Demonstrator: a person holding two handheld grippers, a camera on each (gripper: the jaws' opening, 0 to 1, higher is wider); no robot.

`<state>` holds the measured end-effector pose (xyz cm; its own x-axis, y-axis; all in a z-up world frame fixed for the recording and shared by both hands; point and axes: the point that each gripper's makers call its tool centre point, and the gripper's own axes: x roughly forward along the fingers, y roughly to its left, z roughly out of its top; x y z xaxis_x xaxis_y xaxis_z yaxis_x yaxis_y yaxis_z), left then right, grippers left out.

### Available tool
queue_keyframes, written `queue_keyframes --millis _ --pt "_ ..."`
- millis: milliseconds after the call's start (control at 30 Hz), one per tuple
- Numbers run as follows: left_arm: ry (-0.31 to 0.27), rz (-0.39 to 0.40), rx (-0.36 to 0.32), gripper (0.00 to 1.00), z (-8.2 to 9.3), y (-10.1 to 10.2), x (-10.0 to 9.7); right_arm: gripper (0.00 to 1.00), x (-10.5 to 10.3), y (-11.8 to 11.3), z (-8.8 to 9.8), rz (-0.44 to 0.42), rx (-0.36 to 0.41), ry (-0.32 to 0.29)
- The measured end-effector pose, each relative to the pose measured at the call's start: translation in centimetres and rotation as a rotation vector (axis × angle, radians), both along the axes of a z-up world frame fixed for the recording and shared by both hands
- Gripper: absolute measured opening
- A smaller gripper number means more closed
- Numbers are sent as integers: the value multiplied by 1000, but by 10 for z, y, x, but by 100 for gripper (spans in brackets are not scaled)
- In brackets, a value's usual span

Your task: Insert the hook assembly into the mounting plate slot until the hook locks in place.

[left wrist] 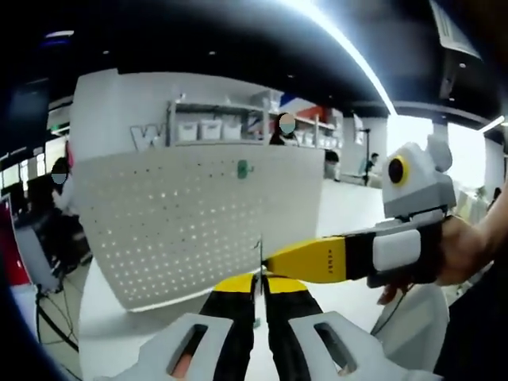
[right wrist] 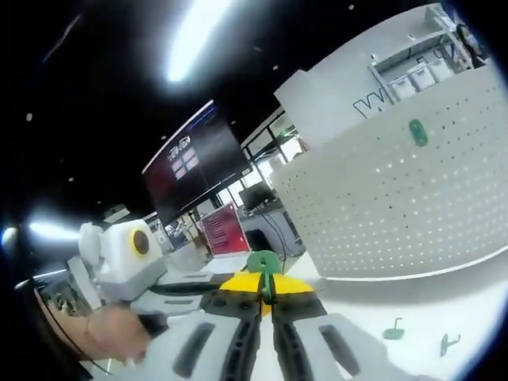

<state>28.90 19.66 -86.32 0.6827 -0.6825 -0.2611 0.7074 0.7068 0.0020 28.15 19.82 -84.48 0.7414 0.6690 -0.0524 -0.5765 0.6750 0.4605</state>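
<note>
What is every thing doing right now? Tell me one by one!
Pegboard: standing upright on the table.
Green hook on the board: already stuck on.
Green hook piece: pinched in the right claw.
Left claw: shut on a thin metal piece.
Two spare hooks: lying on the table.

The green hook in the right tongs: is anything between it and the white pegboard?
No. In the right gripper view, only open air separates the hook from the pegboard.

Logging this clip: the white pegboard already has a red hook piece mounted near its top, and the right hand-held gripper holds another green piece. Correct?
Not quite. The piece mounted near the pegboard's top is green, not red, as the left gripper view shows. The right hand-held gripper does hold a green piece.
</note>
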Motion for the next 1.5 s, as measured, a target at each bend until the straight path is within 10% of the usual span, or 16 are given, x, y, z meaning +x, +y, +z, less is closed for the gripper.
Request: queue_keyframes --millis 200,833,1500 --pt "1 -29 12 8 -4 0 -4 0 -1 -1 -3 -3 -27 -6" --pt "74 -39 -34 79 -23 -2 -9 0 11 -15 -13 -2 -141 -25" --pt "33 -54 -85 99 -15 -8 -9 0 47 -48 -12 -187 -138 -43"
